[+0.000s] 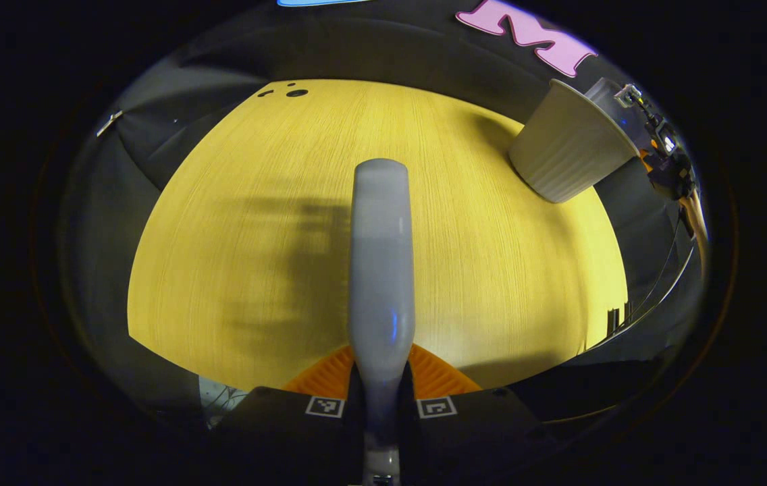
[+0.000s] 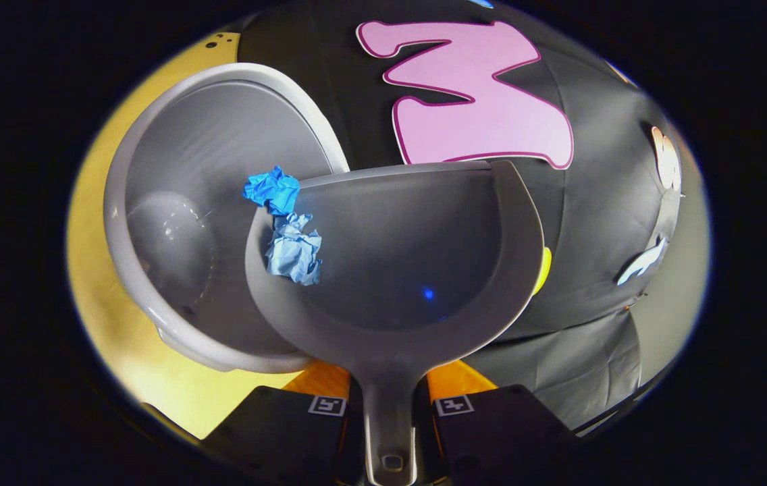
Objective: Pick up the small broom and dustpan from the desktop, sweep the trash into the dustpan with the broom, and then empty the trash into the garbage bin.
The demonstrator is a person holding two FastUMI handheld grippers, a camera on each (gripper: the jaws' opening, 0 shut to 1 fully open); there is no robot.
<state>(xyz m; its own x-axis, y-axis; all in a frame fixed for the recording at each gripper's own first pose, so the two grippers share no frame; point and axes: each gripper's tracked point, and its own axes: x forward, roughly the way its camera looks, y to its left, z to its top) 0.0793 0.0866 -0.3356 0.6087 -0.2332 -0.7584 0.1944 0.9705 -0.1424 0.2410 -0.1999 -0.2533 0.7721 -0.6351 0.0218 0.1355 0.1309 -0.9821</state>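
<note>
In the left gripper view my left gripper (image 1: 381,378) is shut on the grey broom (image 1: 381,270), which points forward over the yellow desktop (image 1: 491,256). The white ribbed garbage bin (image 1: 569,152) stands at the table's far right, with the right gripper (image 1: 667,162) behind it. In the right gripper view my right gripper (image 2: 389,388) is shut on the handle of the grey dustpan (image 2: 417,263), held tilted at the bin's (image 2: 120,202) open mouth. A dark blue paper ball (image 2: 274,190) and a light blue one (image 2: 294,248) sit at the pan's left lip, over the bin's opening.
Small dark holes (image 1: 296,92) mark the desktop's far edge. Cables (image 1: 660,283) hang off the table's right side. Black cloth wall (image 2: 593,223) rises right behind the bin. The broom's shadow falls on the bare wood (image 1: 275,270) at left.
</note>
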